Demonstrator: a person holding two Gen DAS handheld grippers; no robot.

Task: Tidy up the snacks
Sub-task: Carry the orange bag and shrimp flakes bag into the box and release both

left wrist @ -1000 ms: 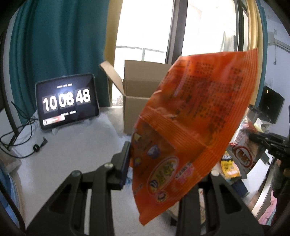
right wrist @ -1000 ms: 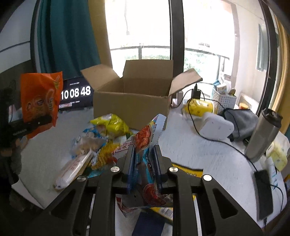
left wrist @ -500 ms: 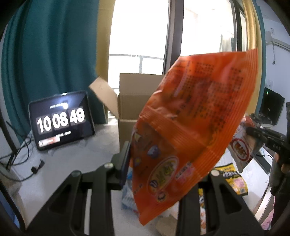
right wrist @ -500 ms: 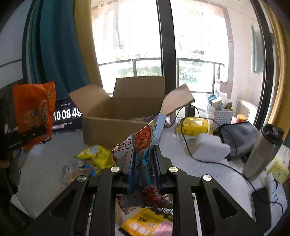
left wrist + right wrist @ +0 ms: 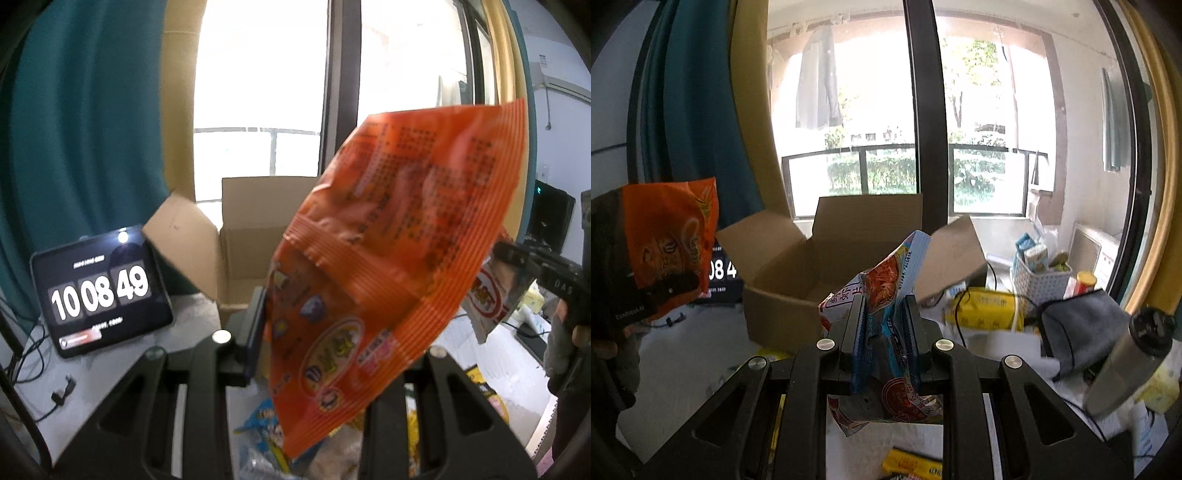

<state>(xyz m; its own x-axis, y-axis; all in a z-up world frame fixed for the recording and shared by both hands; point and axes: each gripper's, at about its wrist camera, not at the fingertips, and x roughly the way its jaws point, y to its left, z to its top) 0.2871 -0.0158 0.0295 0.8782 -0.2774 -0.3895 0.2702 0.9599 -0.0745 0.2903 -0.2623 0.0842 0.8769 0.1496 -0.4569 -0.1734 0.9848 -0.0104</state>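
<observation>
My left gripper [image 5: 314, 332] is shut on a large orange snack bag [image 5: 399, 258], held up in the air; the bag hides the right finger. The bag also shows at the left of the right wrist view [image 5: 670, 243]. My right gripper [image 5: 884, 321] is shut on a red, white and blue noodle packet [image 5: 886, 291], lifted above the table; the packet also shows in the left wrist view [image 5: 487, 299]. An open cardboard box [image 5: 827, 273] stands just beyond both grippers, flaps spread; it also shows in the left wrist view [image 5: 251, 236].
A tablet clock [image 5: 99, 291] stands left of the box. Loose snack packets [image 5: 266, 424] lie on the white table below. To the right are a yellow pack [image 5: 986, 306], a white basket [image 5: 1041, 277], a grey cloth [image 5: 1082, 325], a steel flask [image 5: 1130, 354] and cables.
Both grippers have risen with their bags and moved closer to the box. The snack pile has dropped low out of the right wrist view.
</observation>
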